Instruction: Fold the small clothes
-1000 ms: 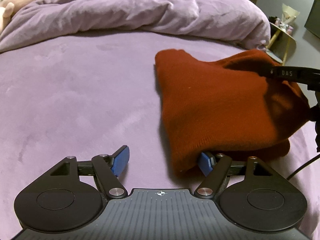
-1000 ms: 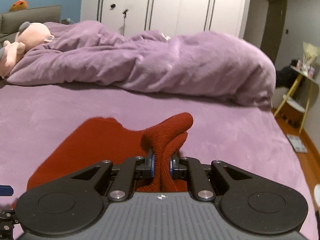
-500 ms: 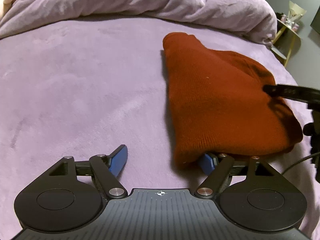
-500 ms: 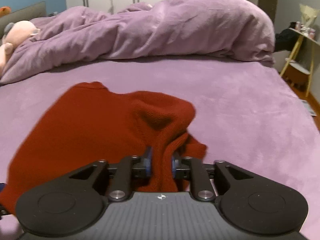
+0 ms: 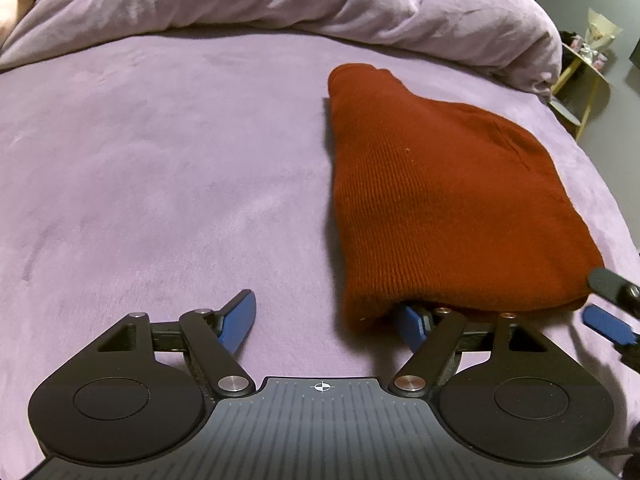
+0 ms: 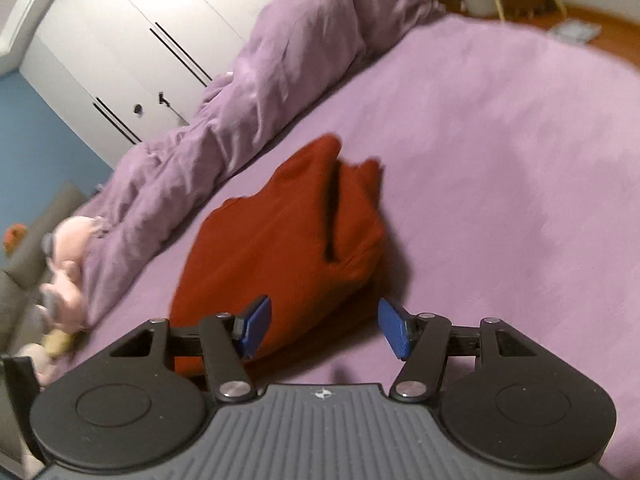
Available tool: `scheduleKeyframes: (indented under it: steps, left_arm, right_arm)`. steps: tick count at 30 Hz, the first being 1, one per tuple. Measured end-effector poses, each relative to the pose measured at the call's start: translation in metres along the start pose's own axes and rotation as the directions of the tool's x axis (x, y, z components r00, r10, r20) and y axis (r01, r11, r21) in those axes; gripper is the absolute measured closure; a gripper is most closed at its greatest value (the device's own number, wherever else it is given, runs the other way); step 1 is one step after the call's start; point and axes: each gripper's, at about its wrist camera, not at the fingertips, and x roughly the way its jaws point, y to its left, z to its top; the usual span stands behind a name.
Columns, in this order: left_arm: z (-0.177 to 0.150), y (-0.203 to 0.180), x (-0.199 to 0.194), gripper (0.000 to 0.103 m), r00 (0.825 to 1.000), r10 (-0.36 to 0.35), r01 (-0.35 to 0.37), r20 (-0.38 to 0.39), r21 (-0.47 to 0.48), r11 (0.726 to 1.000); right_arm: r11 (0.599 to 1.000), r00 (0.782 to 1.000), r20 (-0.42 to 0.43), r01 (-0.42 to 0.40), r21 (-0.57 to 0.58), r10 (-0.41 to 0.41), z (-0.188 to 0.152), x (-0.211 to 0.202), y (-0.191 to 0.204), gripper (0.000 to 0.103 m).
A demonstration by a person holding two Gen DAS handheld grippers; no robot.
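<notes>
Rust-red knit garment point(image 5: 444, 200) lay folded on the purple bed point(image 5: 160, 160) | right gripper point(image 6: 324, 326) had just let go — fingers spread | left gripper point(image 5: 326, 316) wide open, one finger under the hem — fold apparently done

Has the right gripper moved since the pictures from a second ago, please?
Yes. The right gripper has let go of the red knit, opened and tilted; the wardrobe now slants across its view, and it sits back from the cloth's near edge.

Left hand-held gripper point(image 5: 327, 318) low and level, jaws spread wide; right hand-held gripper point(image 6: 324, 328) tilted, jaws likewise wide apart, gripping nothing.
</notes>
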Motion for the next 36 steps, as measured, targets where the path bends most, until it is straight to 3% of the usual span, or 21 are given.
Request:
scheduleKeyframes:
  steps: [1, 3, 5, 7, 8, 9, 10, 11, 12, 13, 15, 16, 20, 24, 26, 27, 28, 30, 31, 36]
  left_arm:
    - [0.0, -0.001, 0.0, 0.024, 1.0, 0.004, -0.004, -0.001, 0.001, 1.0]
    - [0.0, -0.002, 0.0, 0.024, 1.0, 0.005, -0.005, -0.002, 0.005, 1.0]
    - [0.001, -0.002, 0.001, 0.024, 1.0, 0.01, -0.01, -0.004, 0.009, 1.0]
    - [0.002, -0.001, 0.0, 0.024, 1.0, 0.007, -0.007, -0.001, 0.011, 1.0]
    - [0.003, 0.001, -0.001, 0.024, 1.0, 0.013, -0.013, 0.002, 0.017, 1.0]
    - [0.004, 0.002, -0.003, 0.024, 1.0, 0.018, -0.019, 0.007, 0.02, 1.0]
    - [0.005, 0.003, -0.005, 0.024, 1.0, 0.019, -0.019, 0.015, 0.017, 1.0]
    - [0.007, 0.007, -0.006, 0.024, 1.0, 0.013, -0.013, 0.019, 0.004, 1.0]
    - [0.008, 0.009, -0.007, 0.024, 1.0, 0.004, -0.004, 0.019, -0.008, 1.0]
    - [0.008, 0.011, -0.008, 0.024, 1.0, -0.001, 0.001, 0.018, -0.017, 1.0]
    - [0.008, 0.012, -0.009, 0.024, 1.0, -0.007, 0.007, 0.01, -0.016, 1.0]
    - [0.006, 0.011, -0.009, 0.024, 1.0, -0.003, 0.003, 0.008, -0.006, 1.0]
    - [0.001, 0.016, -0.015, 0.024, 1.0, -0.021, 0.021, -0.009, 0.016, 1.0]
    - [0.004, 0.025, -0.036, 0.026, 1.0, -0.006, 0.006, 0.023, 0.026, 1.0]
    - [0.01, 0.032, -0.05, 0.026, 0.998, 0.003, -0.005, 0.068, 0.027, 1.0]
    - [0.013, 0.035, -0.054, 0.026, 0.996, 0.003, -0.005, 0.086, 0.021, 1.0]
    - [0.017, 0.039, -0.058, 0.026, 0.995, 0.003, -0.004, 0.1, 0.012, 1.0]
    - [0.024, 0.042, -0.058, 0.025, 0.993, -0.001, 0.001, 0.115, -0.006, 1.0]
    - [0.028, 0.041, -0.054, 0.025, 0.993, 0.001, 0.001, 0.114, -0.014, 1.0]
    - [0.041, 0.019, -0.034, 0.025, 0.995, -0.031, 0.036, 0.09, -0.05, 0.998]
  right_arm:
    - [0.999, 1.0, 0.0, -0.022, 0.026, 0.022, 0.002, 0.006, -0.001, 0.045]
    - [0.996, 1.0, 0.003, -0.025, 0.087, 0.024, 0.007, 0.019, -0.005, 0.058]
    - [0.991, 0.999, 0.04, -0.019, 0.131, 0.014, 0.008, 0.025, -0.009, 0.079]
    - [0.967, 0.999, 0.023, -0.048, 0.251, 0.044, 0.009, 0.033, -0.02, 0.086]
    - [0.933, 0.993, 0.023, -0.116, 0.341, 0.115, 0.011, 0.036, -0.031, 0.087]
    - [0.871, 0.976, 0.047, -0.211, 0.443, 0.213, 0.009, 0.035, -0.043, 0.087]
    - [0.773, 0.945, 0.104, -0.314, 0.551, 0.31, 0.006, 0.034, -0.057, 0.087]
    - [0.705, 0.925, 0.144, -0.364, 0.609, 0.352, 0.003, 0.033, -0.066, 0.088]
    - [0.682, 0.922, 0.157, -0.37, 0.631, 0.355, 0.003, 0.03, -0.07, 0.088]
    - [0.721, 0.939, 0.146, -0.334, 0.607, 0.313, 0.004, 0.027, -0.07, 0.088]
    - [0.854, 0.983, 0.074, -0.183, 0.487, 0.168, 0.008, 0.023, -0.059, 0.088]
    - [0.893, 0.993, 0.04, -0.121, 0.434, 0.115, 0.008, 0.025, -0.054, 0.088]
    - [0.971, 1.0, 0.014, 0.001, 0.241, -0.005, 0.012, 0.028, -0.032, 0.088]
    - [0.991, 0.998, 0.001, 0.07, 0.117, -0.071, 0.016, 0.032, -0.02, 0.089]
    - [0.993, 0.994, 0.0, 0.106, 0.054, -0.106, 0.018, 0.024, -0.012, 0.082]
    - [0.988, 0.988, 0.019, 0.156, 0.013, -0.156, 0.019, 0.015, -0.006, 0.077]
    - [0.978, 0.978, 0.049, 0.205, -0.025, -0.204, 0.018, 0.007, -0.001, 0.063]
    - [0.946, 0.946, 0.127, 0.31, -0.09, -0.298, 0.019, -0.01, 0.006, 0.06]
    - [0.941, 0.941, 0.146, 0.321, -0.104, -0.305, 0.022, -0.015, 0.008, 0.06]
    - [0.982, 0.992, 0.048, 0.122, -0.145, -0.116, 0.046, 0.011, 0.034, 0.065]
